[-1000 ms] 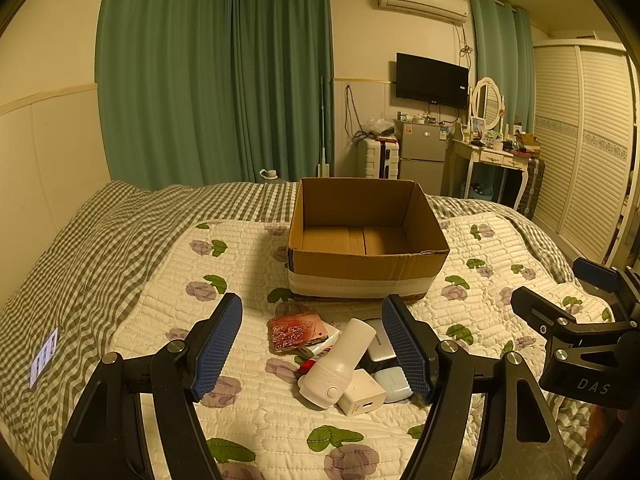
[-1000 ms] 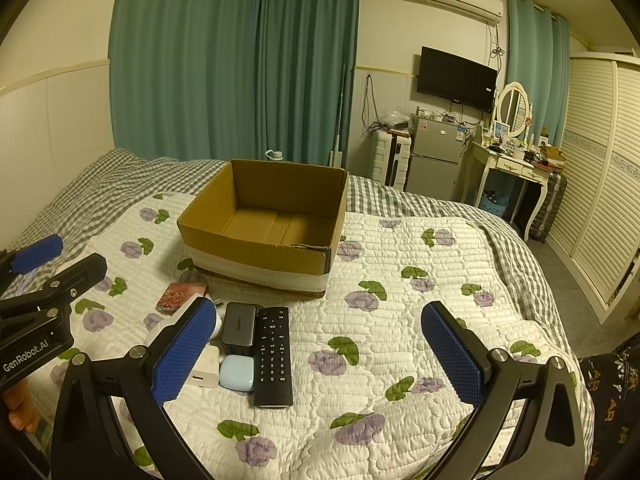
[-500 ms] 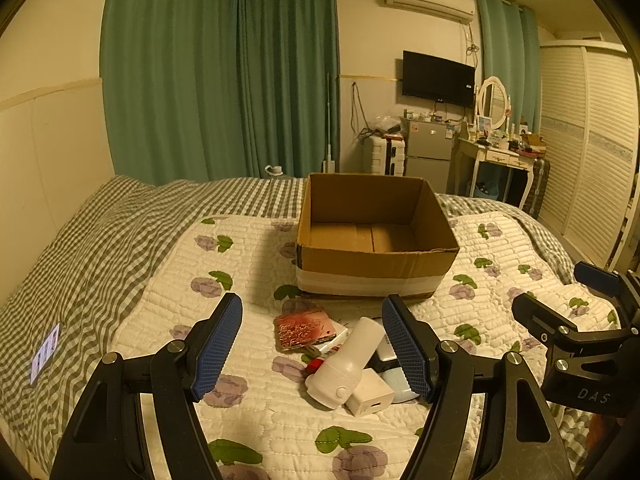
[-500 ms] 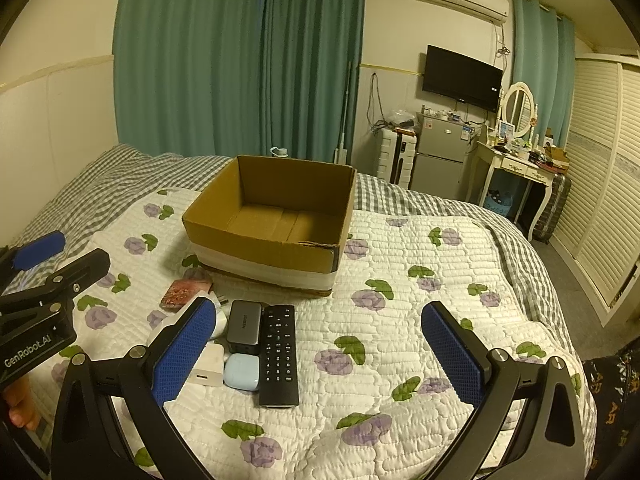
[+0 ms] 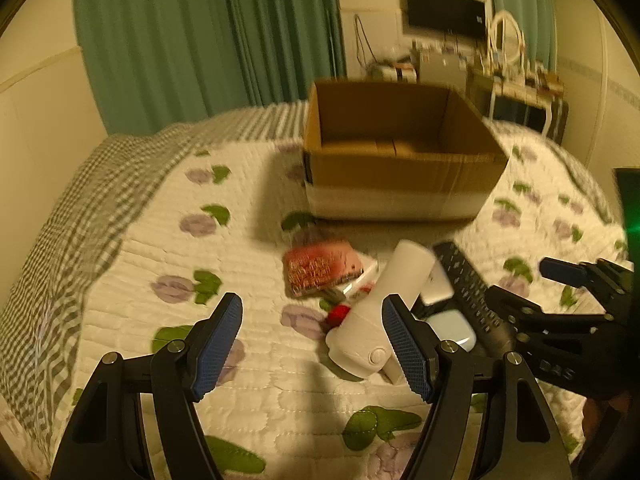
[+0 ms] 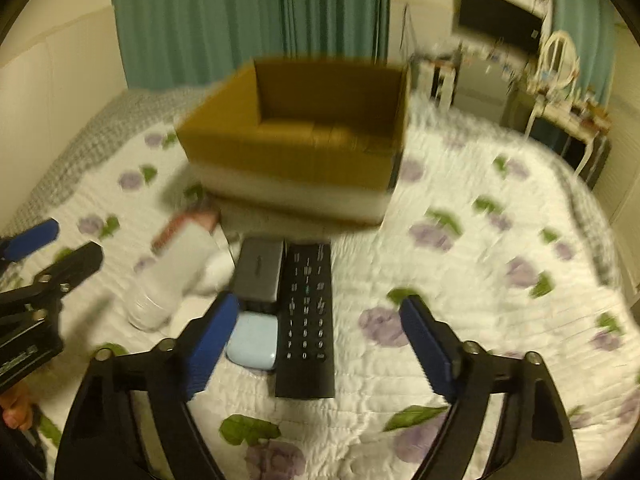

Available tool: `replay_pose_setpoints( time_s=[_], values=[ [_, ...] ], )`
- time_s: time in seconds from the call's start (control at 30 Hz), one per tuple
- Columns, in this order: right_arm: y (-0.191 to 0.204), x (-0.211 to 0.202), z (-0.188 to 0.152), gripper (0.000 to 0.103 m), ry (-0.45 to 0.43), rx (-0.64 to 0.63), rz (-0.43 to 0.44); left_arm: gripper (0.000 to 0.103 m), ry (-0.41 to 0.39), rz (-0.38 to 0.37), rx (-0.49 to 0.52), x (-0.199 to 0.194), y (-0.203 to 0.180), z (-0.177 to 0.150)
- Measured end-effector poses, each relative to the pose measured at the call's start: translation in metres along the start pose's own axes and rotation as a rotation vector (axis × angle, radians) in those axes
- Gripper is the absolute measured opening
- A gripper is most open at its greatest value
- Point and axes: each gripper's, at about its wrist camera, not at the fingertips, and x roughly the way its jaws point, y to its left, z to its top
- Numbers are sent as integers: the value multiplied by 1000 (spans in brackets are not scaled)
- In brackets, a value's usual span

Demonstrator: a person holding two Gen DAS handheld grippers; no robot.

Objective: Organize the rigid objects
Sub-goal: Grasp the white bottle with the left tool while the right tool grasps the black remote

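An open cardboard box (image 5: 400, 168) (image 6: 304, 160) sits on the floral quilt. In front of it lies a cluster: a white flashlight-like cylinder (image 5: 380, 312) (image 6: 172, 280), a red patterned packet (image 5: 320, 266), a black remote (image 6: 308, 316) (image 5: 468, 288), a grey power bank (image 6: 260, 268) and a pale blue case (image 6: 254, 340) (image 5: 452, 330). My left gripper (image 5: 312, 344) is open, low over the quilt, its right finger beside the cylinder. My right gripper (image 6: 320, 344) is open, straddling the remote's near end.
A grey checked blanket (image 5: 80, 208) covers the bed's left side. Green curtains (image 5: 208, 36) hang behind. A TV (image 6: 500, 24), a dressing table (image 6: 568, 116) and appliances stand at the back right. The views are motion-blurred.
Both grippers have dropped and moved forward toward the cluster of objects. The objects and box now look larger and closer. Both stay open.
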Motion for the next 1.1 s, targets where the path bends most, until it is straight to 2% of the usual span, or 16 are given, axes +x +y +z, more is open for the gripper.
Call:
replay_pose_setpoints(
  time_s=[0.17, 0.23, 0.33, 0.47, 0.57, 0.6, 0.67, 0.73, 0.77, 0.93, 1.1],
  values=[
    [-8, 45, -5, 70, 97, 13, 38, 75, 64, -27, 42, 22, -11, 1],
    [-8, 60, -6, 64, 124, 6, 53, 75, 81, -45, 65, 30, -17, 1],
    [-14, 71, -3, 64, 133, 23, 63, 75, 117, -55, 105, 40, -29, 0],
    [-10, 80, -2, 61, 146, -7, 30, 73, 166, -72, 135, 55, -41, -1],
    [-11, 78, -3, 42, 128, -12, 11, 72, 174, -89, 152, 62, -49, 3],
    [-14, 75, -3, 32, 119, -4, 19, 72, 182, -97, 166, 65, -53, 3],
    [-23, 69, -5, 32, 108, 30, 31, 70, 199, -94, 186, 69, -58, 1],
    [-30, 65, -7, 32, 103, 50, 35, 52, 197, -76, 193, 70, -58, 0],
    [-33, 64, -8, 32, 102, 59, 38, 49, 194, -69, 185, 69, -56, 1],
    [-39, 53, -9, 31, 101, 71, 47, 49, 194, -119, 160, 61, -49, 2],
    [-41, 33, -4, 31, 73, 79, 45, 48, 138, -125, 167, 39, -47, 6]
  ],
)
